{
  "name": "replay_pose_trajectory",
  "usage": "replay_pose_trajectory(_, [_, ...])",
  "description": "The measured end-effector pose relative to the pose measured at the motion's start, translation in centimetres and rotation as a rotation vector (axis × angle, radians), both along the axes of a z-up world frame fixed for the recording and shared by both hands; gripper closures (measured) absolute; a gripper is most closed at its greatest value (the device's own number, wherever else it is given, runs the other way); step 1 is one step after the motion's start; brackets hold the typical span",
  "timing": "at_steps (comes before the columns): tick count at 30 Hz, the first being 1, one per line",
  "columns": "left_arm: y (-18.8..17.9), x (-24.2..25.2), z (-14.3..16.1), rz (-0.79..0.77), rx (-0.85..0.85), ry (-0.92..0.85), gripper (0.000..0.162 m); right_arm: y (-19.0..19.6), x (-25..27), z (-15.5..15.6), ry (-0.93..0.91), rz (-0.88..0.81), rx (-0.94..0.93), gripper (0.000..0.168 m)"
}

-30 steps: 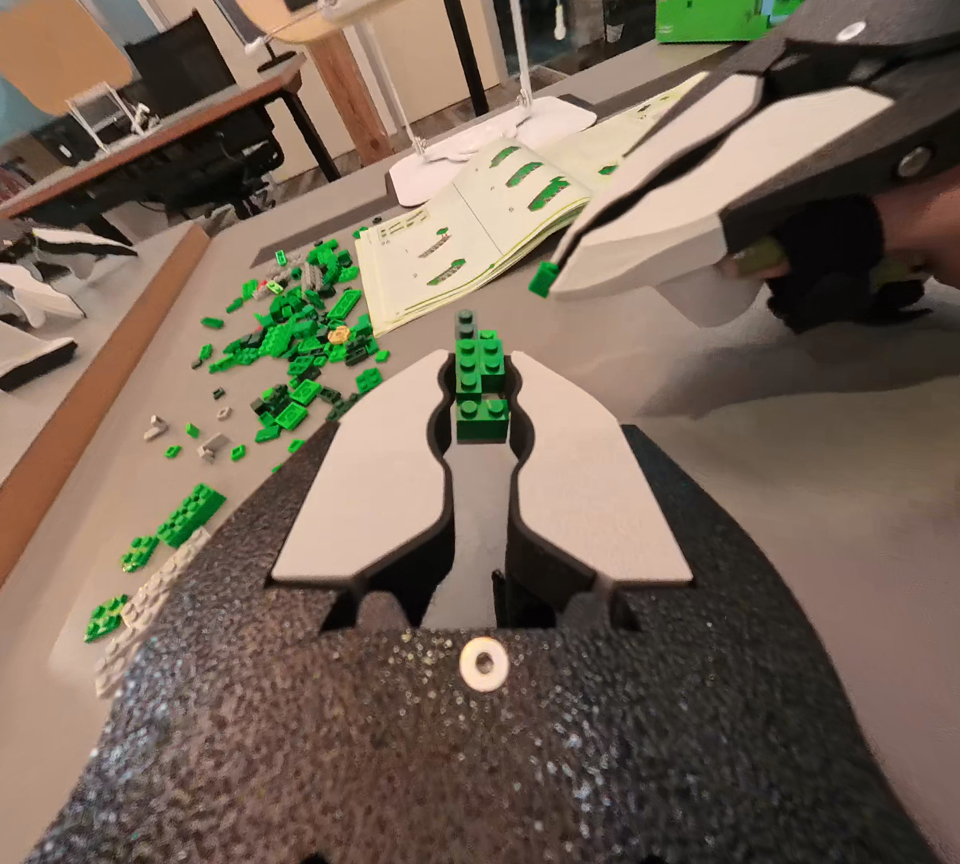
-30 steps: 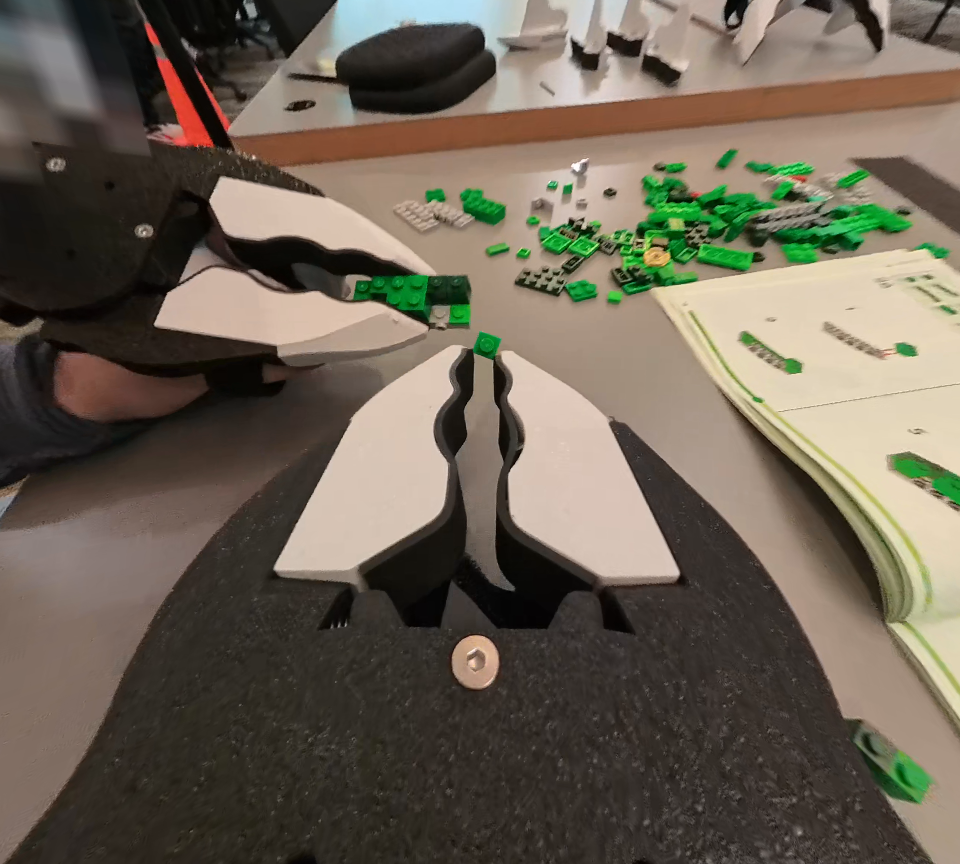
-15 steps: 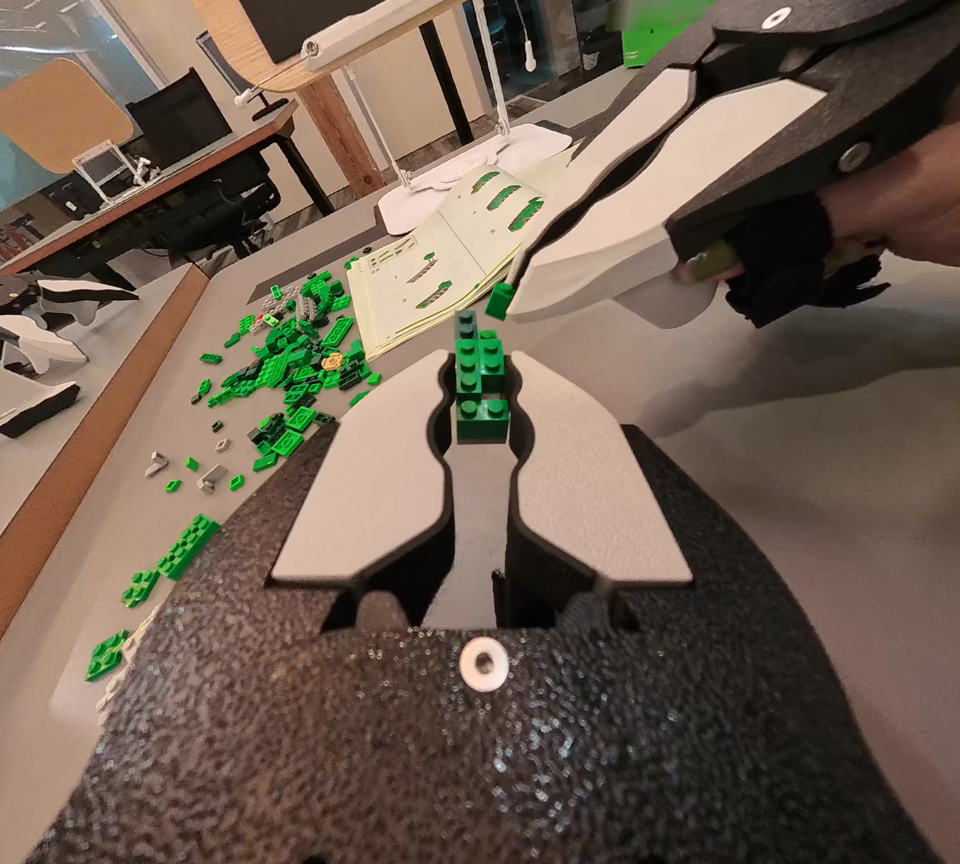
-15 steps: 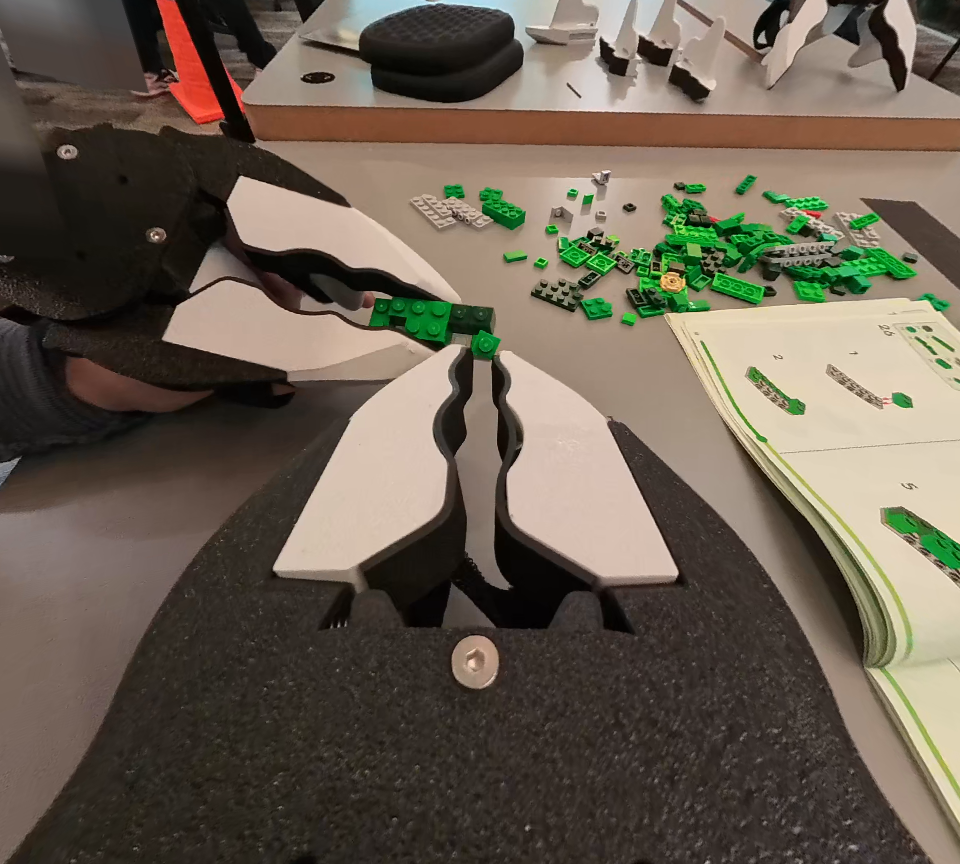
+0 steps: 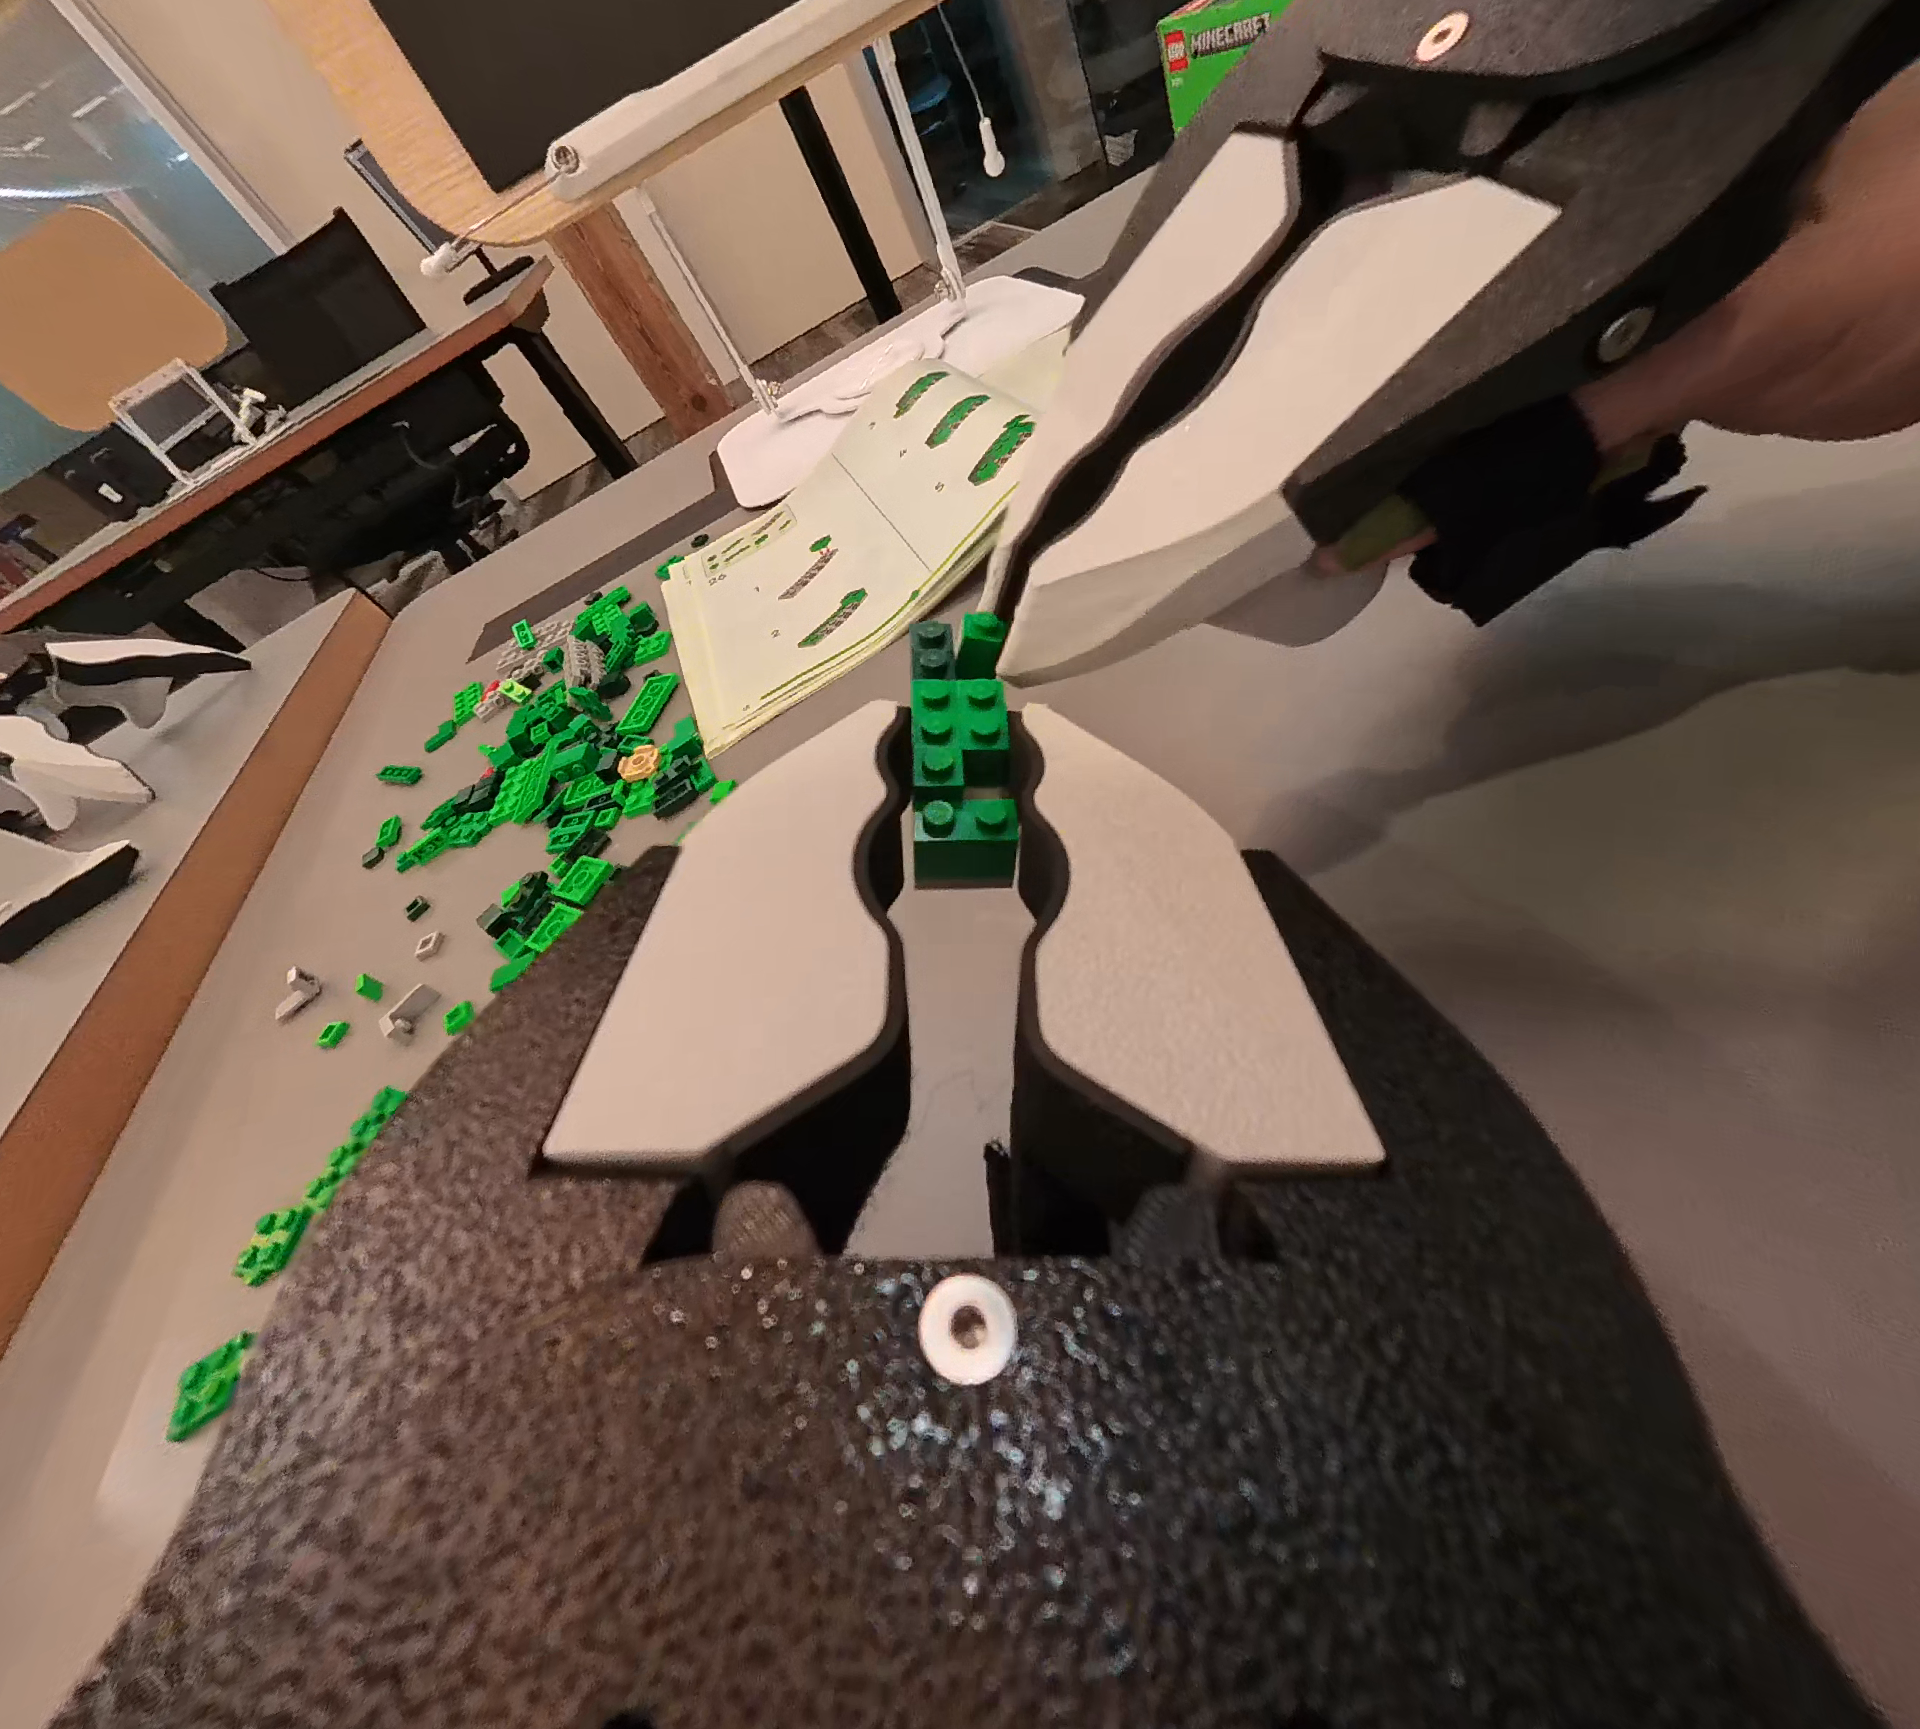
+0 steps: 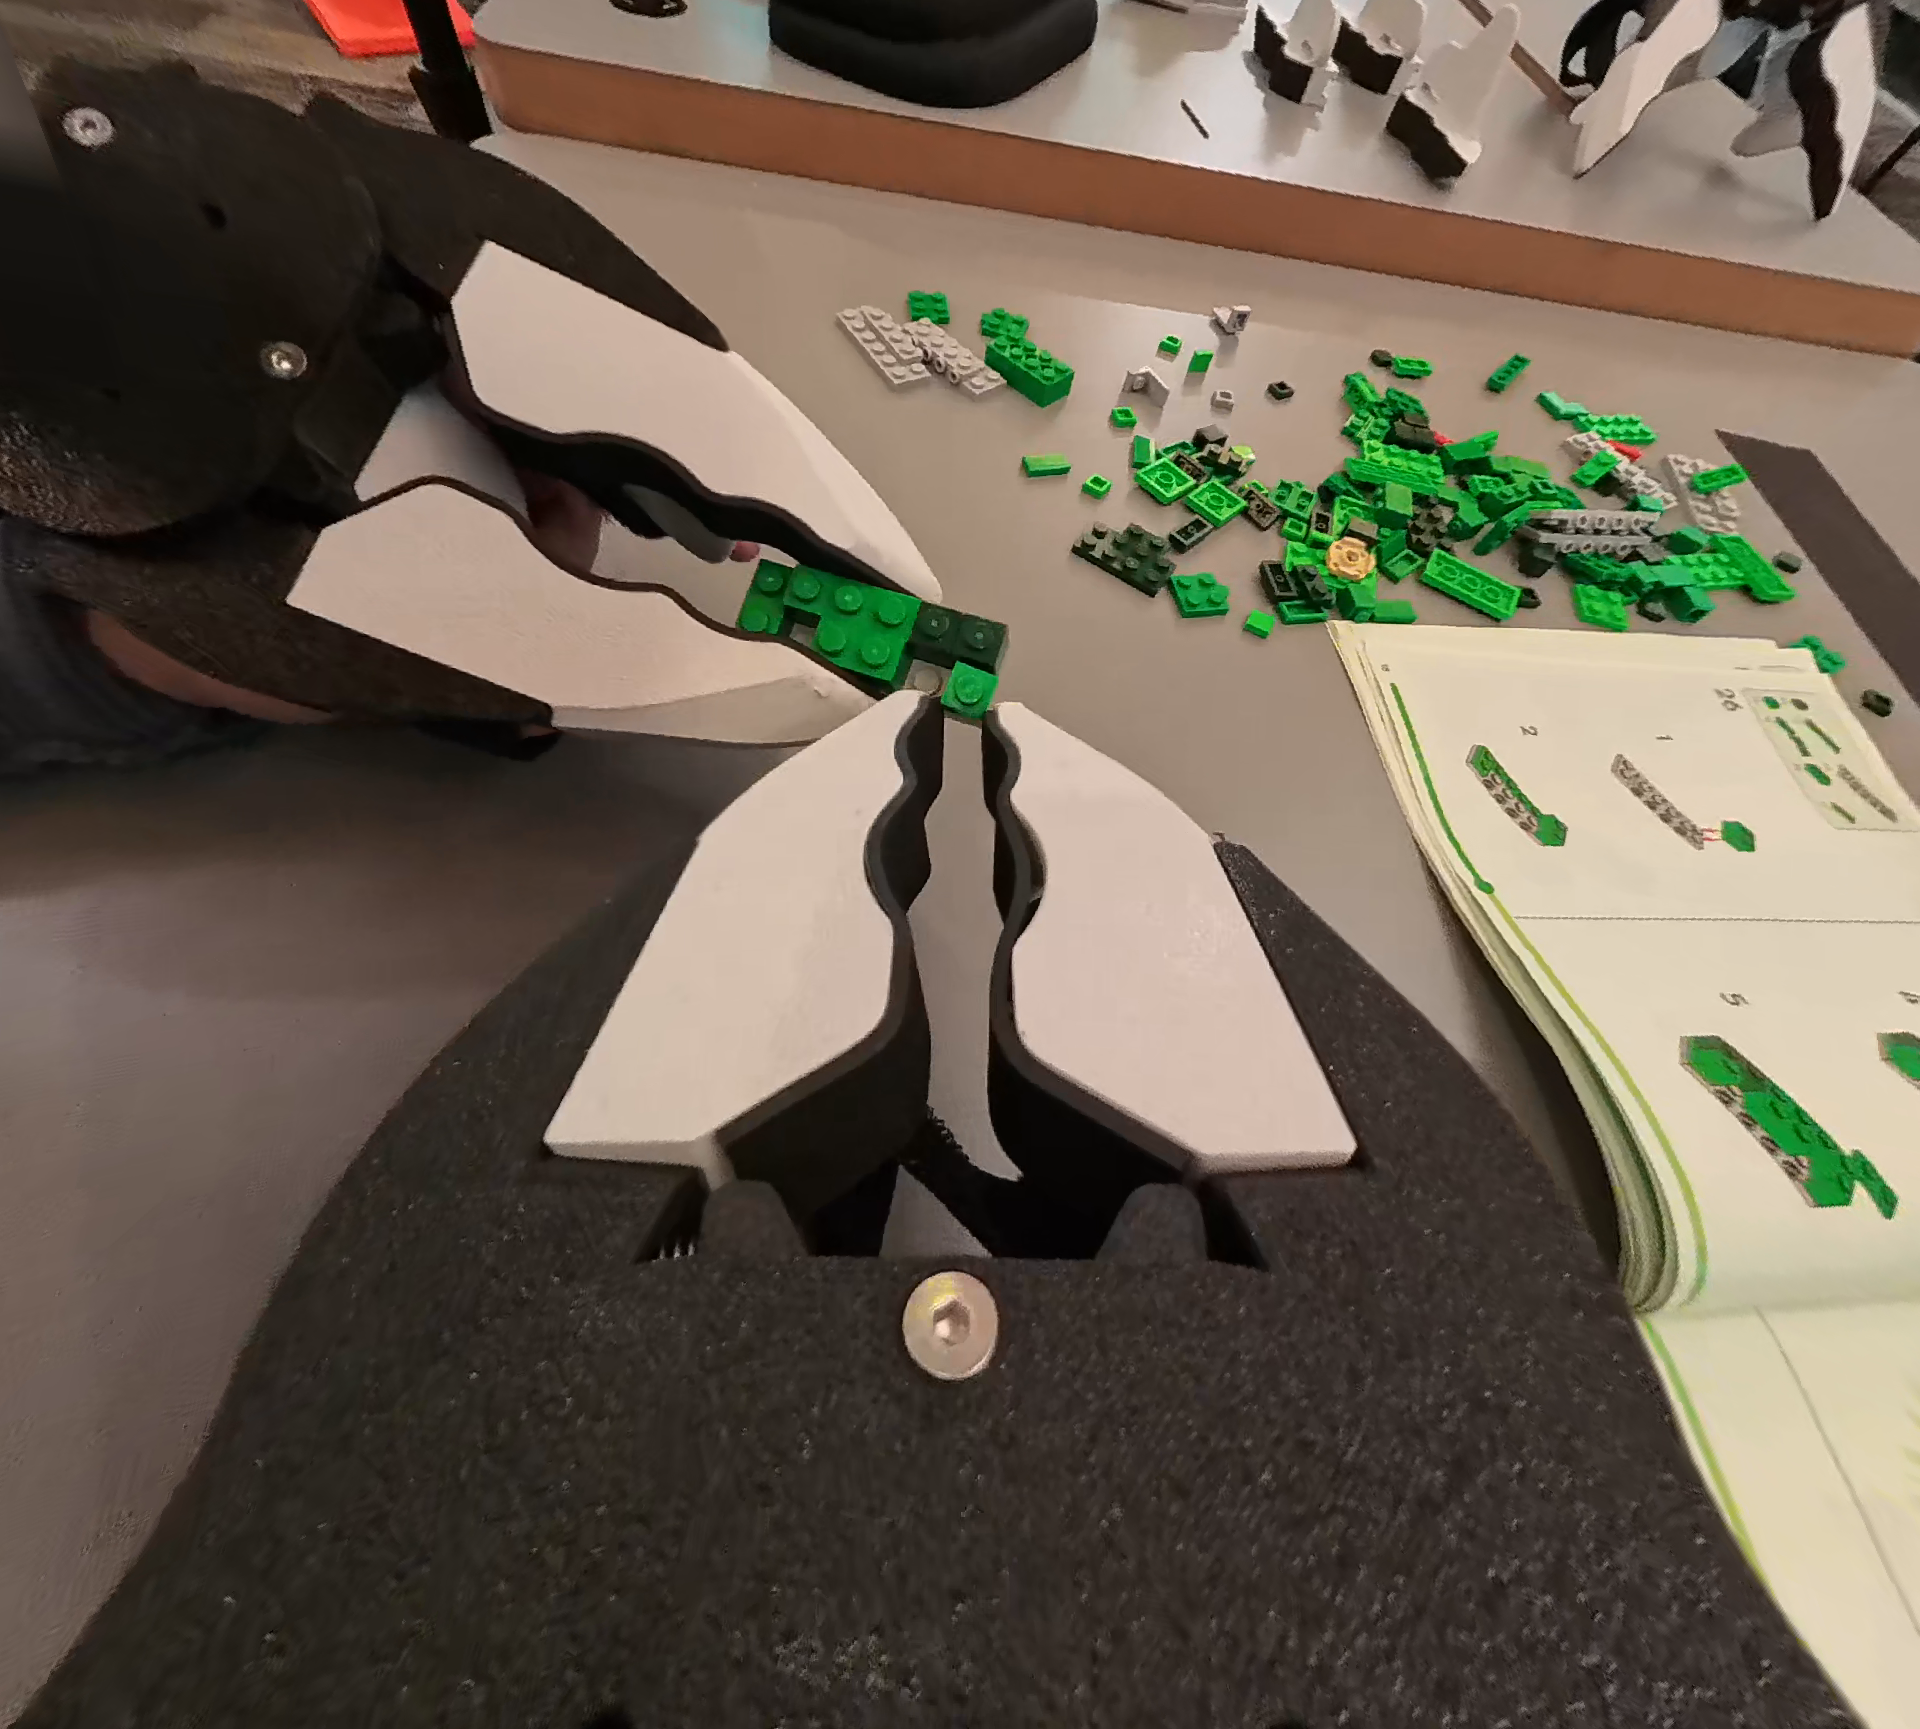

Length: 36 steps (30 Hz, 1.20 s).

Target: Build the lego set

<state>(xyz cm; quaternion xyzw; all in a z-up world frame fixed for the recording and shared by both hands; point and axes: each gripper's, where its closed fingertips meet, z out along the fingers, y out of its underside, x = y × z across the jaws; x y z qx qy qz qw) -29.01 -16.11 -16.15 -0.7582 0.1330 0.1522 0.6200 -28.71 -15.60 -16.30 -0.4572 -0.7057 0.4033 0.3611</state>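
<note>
My left gripper (image 5: 958, 723) is shut on a small green brick assembly (image 5: 961, 760), several bright and dark green pieces stacked together. It also shows in the right wrist view (image 6: 868, 630), held by the left gripper (image 6: 883, 640) above the grey table. My right gripper (image 6: 961, 708) is shut on a small green one-stud piece (image 6: 968, 692) and presses it against the far dark-green end of the assembly. In the left wrist view the right gripper (image 5: 1003, 651) comes in from the upper right, and its small piece (image 5: 980, 640) touches the assembly's tip.
A pile of loose green and grey bricks (image 6: 1455, 516) lies on the grey table (image 6: 260, 952). An open instruction booklet (image 6: 1662, 900) lies to the right. A green set box (image 5: 1226, 53) and white lamp base (image 5: 894, 391) stand behind. A neighbouring table (image 6: 1039, 110) holds spare gripper parts. The grippers are tip to tip, or close to it.
My right gripper has moved in with the small green piece from a short gap until it touches the end of the assembly. My left gripper has kept its hold.
</note>
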Motion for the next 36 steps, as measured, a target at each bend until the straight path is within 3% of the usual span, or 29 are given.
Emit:
replay_pose_trajectory(5, [-0.3,0.3,0.5,-0.033,0.035,-0.013,0.145,-0.3,0.2,0.6,0.029,0.025,-0.014,0.162])
replay_pose_trajectory(11, [-0.4,0.8,0.8,-0.053,0.053,0.005,0.146,-0.4,0.7,0.9,0.022,0.052,0.153,0.162])
replay_pose_trajectory(16, [-0.4,0.9,1.0,-0.057,0.061,-0.033,0.145,-0.4,0.8,1.0,-0.052,0.026,0.057,0.161])
replay_pose_trajectory(23, [-0.5,1.0,1.1,-0.074,0.064,-0.096,0.146,-0.5,0.9,1.1,-0.036,0.024,0.166,0.161])
replay_pose_trajectory(36, [-0.3,0.3,0.4,-0.012,-0.001,-0.241,0.145,-0.3,0.3,0.7,-0.188,-0.03,0.107,0.161])
